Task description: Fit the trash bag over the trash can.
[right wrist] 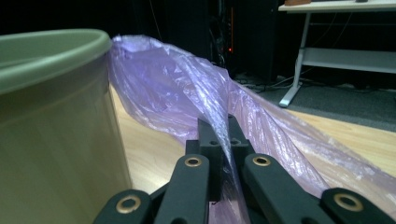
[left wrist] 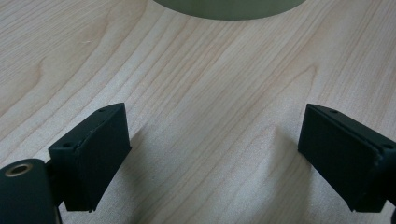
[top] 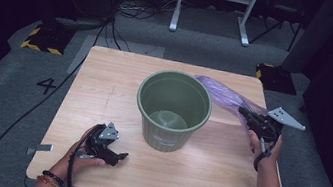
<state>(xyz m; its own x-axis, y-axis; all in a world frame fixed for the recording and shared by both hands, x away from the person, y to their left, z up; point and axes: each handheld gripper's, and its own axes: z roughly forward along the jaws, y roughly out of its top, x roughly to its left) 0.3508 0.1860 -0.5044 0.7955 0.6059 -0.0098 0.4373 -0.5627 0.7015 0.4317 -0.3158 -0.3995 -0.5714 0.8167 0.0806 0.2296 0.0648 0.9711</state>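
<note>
My right gripper (right wrist: 223,135) had its fingers pinched on the thin purple plastic bag (top: 220,95), which trailed right of the green ribbed plastic bin (top: 172,109). My left gripper (left wrist: 212,158) rested fingers wide on the wooden tabletop (top: 104,89).

You have a table (top: 104,89) of pale wood with a smooth, matt grain, and on it a bin (top: 172,109) of matt green plastic — ribbed on its outer wall. The bag (right wrist: 187,93) is thin purple plastic film, translucent, crinkled and glossy. Your right gripper (right wrist: 223,140) and left gripper (left wrist: 212,154) look like matt black plastic — with brass-coloured rivets.
</note>
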